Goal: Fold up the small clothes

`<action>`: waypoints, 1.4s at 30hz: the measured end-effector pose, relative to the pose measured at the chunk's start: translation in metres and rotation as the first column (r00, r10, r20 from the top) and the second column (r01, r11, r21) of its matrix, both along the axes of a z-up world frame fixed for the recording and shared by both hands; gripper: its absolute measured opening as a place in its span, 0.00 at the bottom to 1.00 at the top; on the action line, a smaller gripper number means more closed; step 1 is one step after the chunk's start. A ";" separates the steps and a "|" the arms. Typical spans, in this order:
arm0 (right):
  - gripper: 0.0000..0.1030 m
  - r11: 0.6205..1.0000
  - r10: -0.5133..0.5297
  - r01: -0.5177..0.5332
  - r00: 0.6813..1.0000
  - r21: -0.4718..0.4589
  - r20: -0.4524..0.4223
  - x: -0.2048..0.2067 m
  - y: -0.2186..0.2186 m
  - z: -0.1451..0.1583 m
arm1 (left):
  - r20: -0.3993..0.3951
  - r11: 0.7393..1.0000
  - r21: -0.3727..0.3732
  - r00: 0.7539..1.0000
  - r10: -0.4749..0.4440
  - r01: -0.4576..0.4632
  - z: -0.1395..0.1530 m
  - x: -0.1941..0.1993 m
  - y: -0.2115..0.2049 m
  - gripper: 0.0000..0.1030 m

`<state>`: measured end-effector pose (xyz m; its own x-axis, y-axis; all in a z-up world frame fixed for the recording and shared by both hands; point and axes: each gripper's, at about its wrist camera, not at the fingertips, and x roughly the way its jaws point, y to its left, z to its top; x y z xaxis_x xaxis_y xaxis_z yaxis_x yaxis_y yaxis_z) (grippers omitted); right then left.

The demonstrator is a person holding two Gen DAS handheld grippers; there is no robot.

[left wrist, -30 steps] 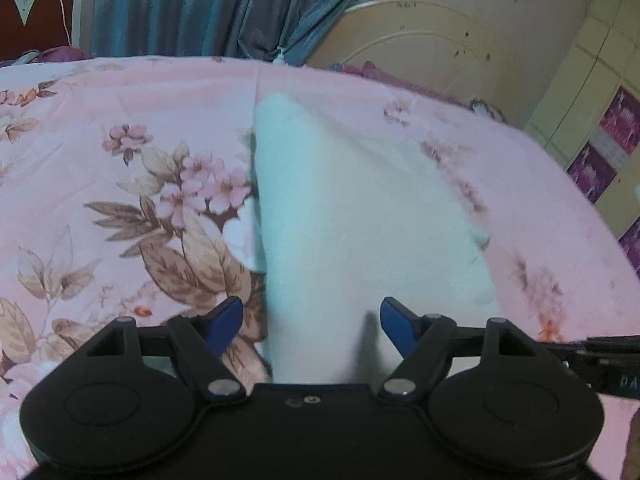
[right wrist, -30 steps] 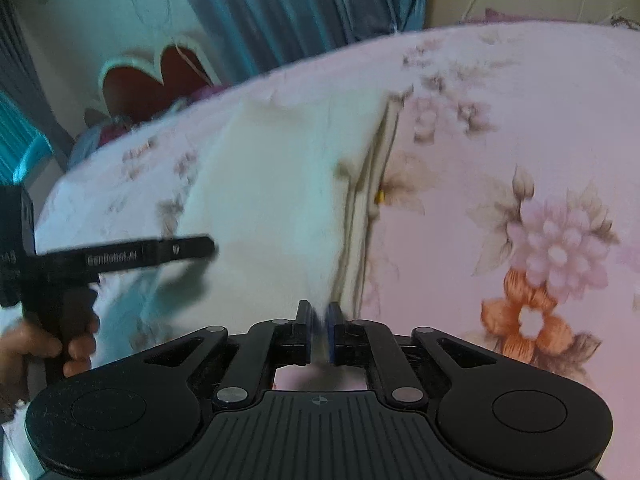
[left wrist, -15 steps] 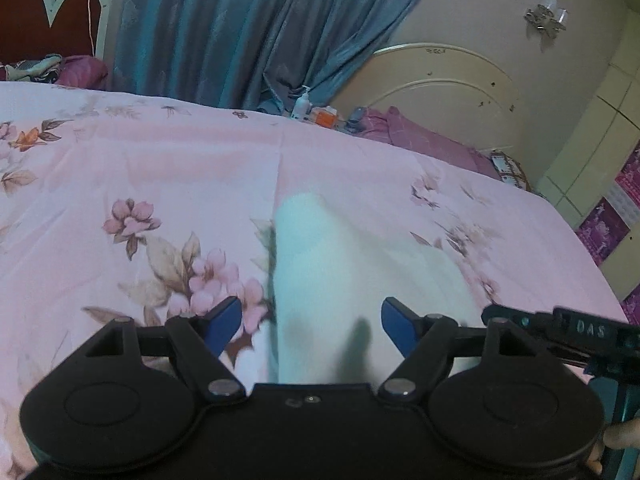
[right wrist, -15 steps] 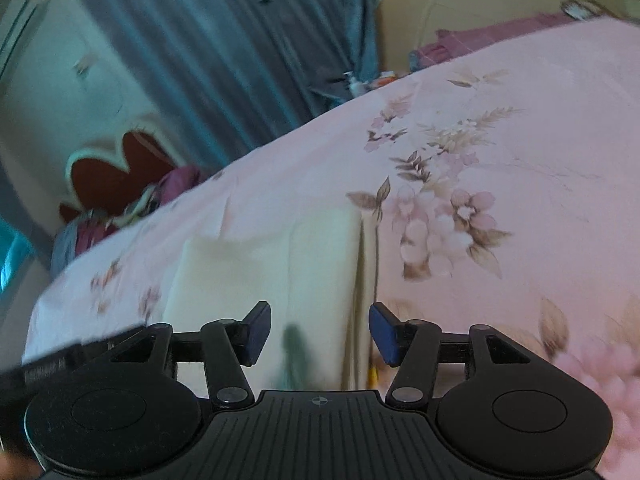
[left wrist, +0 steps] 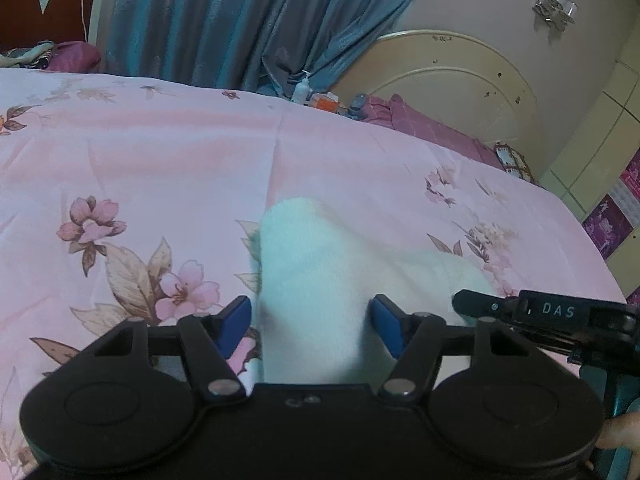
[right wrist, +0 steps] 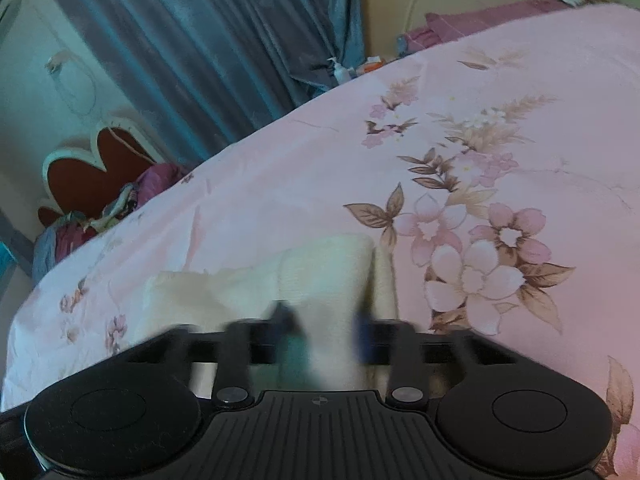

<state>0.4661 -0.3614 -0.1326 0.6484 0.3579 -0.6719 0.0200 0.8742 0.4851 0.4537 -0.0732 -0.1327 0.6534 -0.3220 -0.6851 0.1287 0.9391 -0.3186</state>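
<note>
A small white folded cloth [left wrist: 320, 280] lies flat on the pink floral bedsheet [left wrist: 160, 168]. My left gripper [left wrist: 312, 328] is open, its blue pads either side of the cloth's near end, holding nothing. In the right wrist view the cloth [right wrist: 320, 280] looks cream, with a folded edge on its right side. My right gripper [right wrist: 326, 334] is open and empty just above the cloth's near edge, its fingers blurred by motion. The right gripper's finger also shows in the left wrist view [left wrist: 520, 308] at the right, beside the cloth.
Blue curtains [left wrist: 240, 20] hang behind the bed. A cream headboard [left wrist: 448, 80] and a purple pillow [left wrist: 424, 124] are at the far right. Bottles [left wrist: 304, 88] stand at the bed's far edge. A heart-shaped red chair back [right wrist: 96, 176] with clothes stands at the left.
My right gripper has let go of the cloth's edge and opened. Both grippers have pulled back and tilted up, so the cloth sits lower and smaller in view.
</note>
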 end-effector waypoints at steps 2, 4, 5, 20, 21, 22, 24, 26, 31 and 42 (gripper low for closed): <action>0.16 0.999 0.021 -0.020 0.999 -0.033 0.041 -0.006 0.005 0.005 | 0.005 1.000 0.002 1.000 -0.004 0.004 0.000 0.000 -0.001 0.59; 0.14 0.997 0.034 -0.026 0.995 -0.079 0.093 -0.013 0.009 0.012 | 0.014 1.000 0.014 1.000 -0.010 0.009 0.001 -0.002 -0.003 0.59; 0.14 0.994 0.036 -0.023 0.992 -0.109 0.123 -0.018 0.011 0.016 | 0.019 1.000 0.021 1.000 -0.013 0.012 0.002 -0.003 -0.004 0.59; 0.05 0.969 0.014 0.003 0.998 -0.247 0.067 -0.010 0.007 -0.015 | 0.045 0.998 0.057 0.999 0.014 -0.017 0.005 0.000 -0.007 0.75; 0.05 0.967 0.021 -0.004 0.998 -0.256 0.064 -0.010 0.010 -0.014 | 0.041 0.997 0.075 0.999 0.005 -0.008 0.001 0.001 -0.009 0.73; 0.05 0.964 0.029 -0.011 0.998 -0.267 0.063 -0.009 0.012 -0.013 | 0.028 0.996 0.085 1.000 -0.003 0.001 -0.004 0.004 -0.011 0.73; 0.05 0.967 0.030 -0.015 0.998 -0.255 0.054 -0.008 0.010 -0.012 | 0.026 0.997 0.075 1.000 -0.006 0.004 -0.007 0.005 -0.013 0.69; 0.05 0.977 0.019 -0.010 0.999 -0.212 0.042 -0.005 0.002 -0.011 | 0.030 0.997 0.072 0.999 -0.017 0.015 -0.006 0.004 -0.016 0.62; 0.16 0.991 -0.016 0.027 0.996 -0.131 0.083 -0.016 -0.009 0.009 | 0.024 0.998 0.060 1.000 -0.017 0.016 -0.003 0.002 -0.014 0.59; 0.39 0.986 0.049 -0.033 0.994 -0.165 0.093 -0.050 0.016 0.009 | 0.028 0.998 0.056 1.000 0.003 -0.005 -0.006 -0.003 -0.016 0.60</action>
<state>0.4160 -0.3454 -0.1238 0.7000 0.2762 -0.6586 -0.0574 0.9410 0.3336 0.4510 -0.0889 -0.1385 0.6736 -0.2809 -0.6836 0.1331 0.9559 -0.2616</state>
